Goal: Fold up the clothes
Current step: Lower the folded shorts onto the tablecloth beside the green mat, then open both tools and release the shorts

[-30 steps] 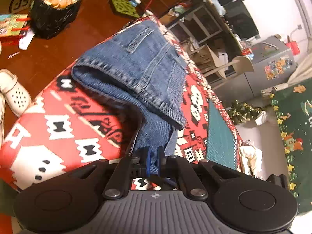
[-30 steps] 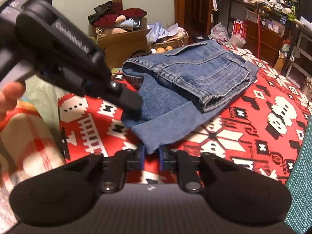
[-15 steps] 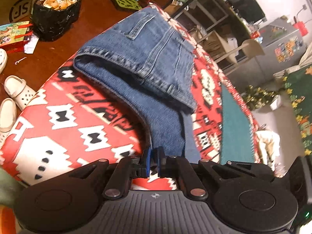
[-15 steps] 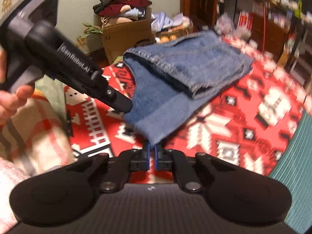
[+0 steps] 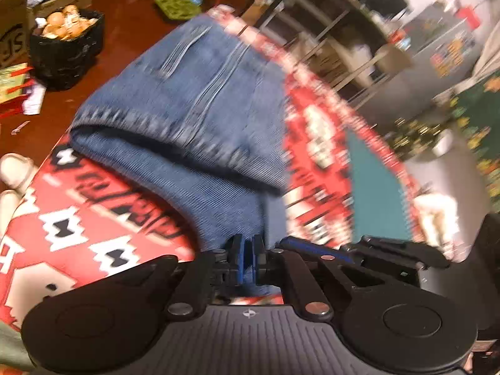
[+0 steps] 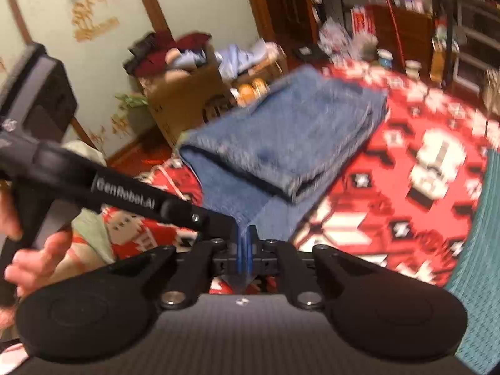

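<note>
Jeans [image 5: 200, 100] folded on the red patterned surface [image 5: 93, 218]; loose end pinched in clenched jaws of left gripper [image 5: 247, 257] and right gripper [image 6: 244, 251]. Versus earlier: grippers closer together, frames blurrier.

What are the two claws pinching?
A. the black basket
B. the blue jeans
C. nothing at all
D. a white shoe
B: the left claw and the right claw are each shut on an edge of the blue jeans, which lie part-folded on the red patterned cloth.
</note>
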A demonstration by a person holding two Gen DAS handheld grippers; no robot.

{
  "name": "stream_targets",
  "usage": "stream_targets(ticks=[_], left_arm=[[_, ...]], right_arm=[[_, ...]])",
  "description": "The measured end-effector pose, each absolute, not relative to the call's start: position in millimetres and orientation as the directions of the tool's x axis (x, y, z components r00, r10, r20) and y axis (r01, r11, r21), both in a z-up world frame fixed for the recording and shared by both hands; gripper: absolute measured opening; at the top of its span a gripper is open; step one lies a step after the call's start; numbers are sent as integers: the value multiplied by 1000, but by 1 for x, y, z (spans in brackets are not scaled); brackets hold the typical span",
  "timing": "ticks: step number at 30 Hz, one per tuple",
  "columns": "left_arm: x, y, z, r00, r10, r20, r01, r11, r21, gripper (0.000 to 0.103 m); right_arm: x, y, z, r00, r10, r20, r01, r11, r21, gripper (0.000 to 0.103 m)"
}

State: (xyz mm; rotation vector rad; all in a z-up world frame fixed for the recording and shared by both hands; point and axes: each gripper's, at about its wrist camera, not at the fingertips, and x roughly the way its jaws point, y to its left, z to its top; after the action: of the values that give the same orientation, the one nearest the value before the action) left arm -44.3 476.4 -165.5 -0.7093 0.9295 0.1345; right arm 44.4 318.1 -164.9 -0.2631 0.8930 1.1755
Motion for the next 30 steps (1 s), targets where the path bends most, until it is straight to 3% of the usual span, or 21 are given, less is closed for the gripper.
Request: stream_targets(ticks=[4, 10, 12, 13, 14, 15, 17, 19, 21, 24, 30], left_arm=[[-52, 474, -167, 591, -201, -781, -400, 767, -501, 3], [-54, 454, -152, 557, -133, -820, -396, 825, -403, 2], [-56, 448, -141, 553, -94, -828, -392, 847, -358, 9], [-58, 445, -135, 556, -70, -828, -393, 856, -336, 13], [-61, 442, -127, 560, -45, -827, -394, 864, -313, 25], [-64, 440, -120, 568, -25, -822, -394, 869, -298, 37], [-74, 434, -103, 587, 9, -810, -391, 879, -274, 50], [-83, 427, -89, 601, 40, -799, -392, 885, -251, 64], [-91, 419, -75, 617, 70, -784, -393, 890, -230, 73], [-103, 408, -58, 619, 111, -777, -405, 893, -195, 77], [-126, 382, -32, 626, 210, -751, -415, 905, -92, 84]], right_arm=[[37, 309, -174, 112, 689, -716, -866, 421, 269, 4], [33, 292, -169, 109, 647, -755, -852, 452, 264, 6], [32, 282, -158, 134, 640, -757, -840, 478, 256, 11], [31, 277, -152, 149, 636, -757, -834, 493, 250, 16], [31, 273, -146, 164, 633, -757, -827, 507, 244, 20], [30, 269, -139, 180, 627, -758, -819, 522, 237, 29], [29, 261, -124, 211, 613, -761, -802, 553, 223, 45], [26, 254, -108, 239, 604, -760, -789, 577, 211, 78], [21, 247, -88, 269, 606, -749, -783, 590, 196, 92], [13, 236, -64, 275, 611, -742, -775, 597, 205, 102], [-6, 221, -35, 301, 608, -735, -764, 615, 197, 102]])
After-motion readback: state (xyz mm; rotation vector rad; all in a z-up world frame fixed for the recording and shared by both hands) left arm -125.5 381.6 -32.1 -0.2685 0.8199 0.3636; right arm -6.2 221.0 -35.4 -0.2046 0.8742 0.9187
